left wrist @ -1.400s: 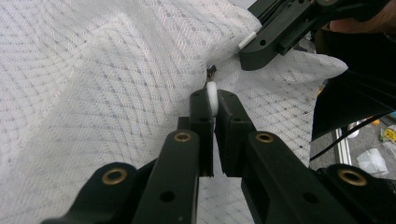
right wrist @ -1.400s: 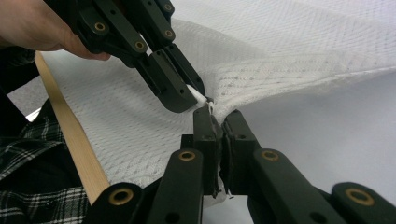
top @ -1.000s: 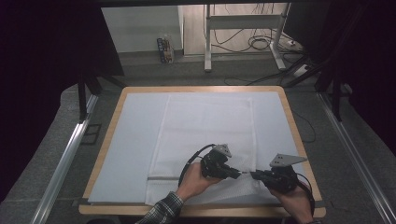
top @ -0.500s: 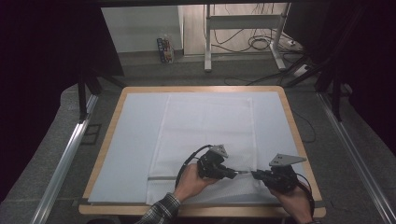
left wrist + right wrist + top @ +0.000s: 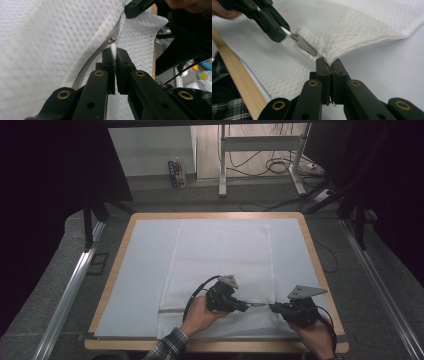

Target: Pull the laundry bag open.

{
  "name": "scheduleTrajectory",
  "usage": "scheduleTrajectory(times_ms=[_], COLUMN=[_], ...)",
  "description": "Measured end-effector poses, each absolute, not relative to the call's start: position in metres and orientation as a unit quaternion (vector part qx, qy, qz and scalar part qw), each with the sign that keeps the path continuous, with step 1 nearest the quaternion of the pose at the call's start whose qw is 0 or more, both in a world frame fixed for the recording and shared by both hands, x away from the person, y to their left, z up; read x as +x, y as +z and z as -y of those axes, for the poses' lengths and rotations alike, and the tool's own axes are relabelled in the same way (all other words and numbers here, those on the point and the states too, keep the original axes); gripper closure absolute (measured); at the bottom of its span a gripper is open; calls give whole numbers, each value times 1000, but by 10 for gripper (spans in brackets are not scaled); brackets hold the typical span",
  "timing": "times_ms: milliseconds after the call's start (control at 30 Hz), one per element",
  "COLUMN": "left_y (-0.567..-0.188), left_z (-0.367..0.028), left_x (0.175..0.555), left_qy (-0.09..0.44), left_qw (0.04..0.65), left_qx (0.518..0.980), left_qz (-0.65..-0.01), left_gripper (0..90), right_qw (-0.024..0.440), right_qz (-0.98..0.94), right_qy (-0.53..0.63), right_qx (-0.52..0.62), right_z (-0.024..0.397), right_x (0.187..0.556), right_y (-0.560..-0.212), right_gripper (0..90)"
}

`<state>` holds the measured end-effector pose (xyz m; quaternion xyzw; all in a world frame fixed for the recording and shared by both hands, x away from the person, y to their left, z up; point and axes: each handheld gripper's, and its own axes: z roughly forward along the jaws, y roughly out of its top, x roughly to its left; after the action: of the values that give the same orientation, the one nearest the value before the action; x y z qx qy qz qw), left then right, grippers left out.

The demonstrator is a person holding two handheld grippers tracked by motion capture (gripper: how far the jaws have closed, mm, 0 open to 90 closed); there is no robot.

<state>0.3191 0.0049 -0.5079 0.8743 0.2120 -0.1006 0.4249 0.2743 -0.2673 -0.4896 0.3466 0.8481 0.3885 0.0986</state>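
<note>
Your left gripper [image 5: 248, 306] has crept slightly along the zipper [image 5: 100, 58] since earlier. Its fingers clamp the white pull tab [image 5: 113, 50]; the right gripper [image 5: 272, 307] pinches the mesh bag [image 5: 220, 255] edge, lower centre. Next, slide steadily.

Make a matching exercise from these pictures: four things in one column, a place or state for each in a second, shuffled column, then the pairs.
Things
1. left gripper
2. right gripper
3. white mesh bag
4. table's wooden rim

Places or states
A. frames the white work surface
B. shut on the white zipper pull
C. lies spread on the table
D. shut on the bag's corner by the zipper's end

Pairs: 1-B, 2-D, 3-C, 4-A
</note>
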Motion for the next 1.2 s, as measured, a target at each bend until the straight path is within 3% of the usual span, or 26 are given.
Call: scheduleTrajectory(times_ms=[1200], left_y=[-506], left_z=[-54], left_x=[305], left_qy=[-77], left_qw=[424], left_qx=[871], left_qz=[-236], left_gripper=[878], right_qw=[92], right_qz=[-847], right_qy=[387], right_qx=[353], right_z=[272], right_x=[274], right_y=[-493], right_gripper=[859])
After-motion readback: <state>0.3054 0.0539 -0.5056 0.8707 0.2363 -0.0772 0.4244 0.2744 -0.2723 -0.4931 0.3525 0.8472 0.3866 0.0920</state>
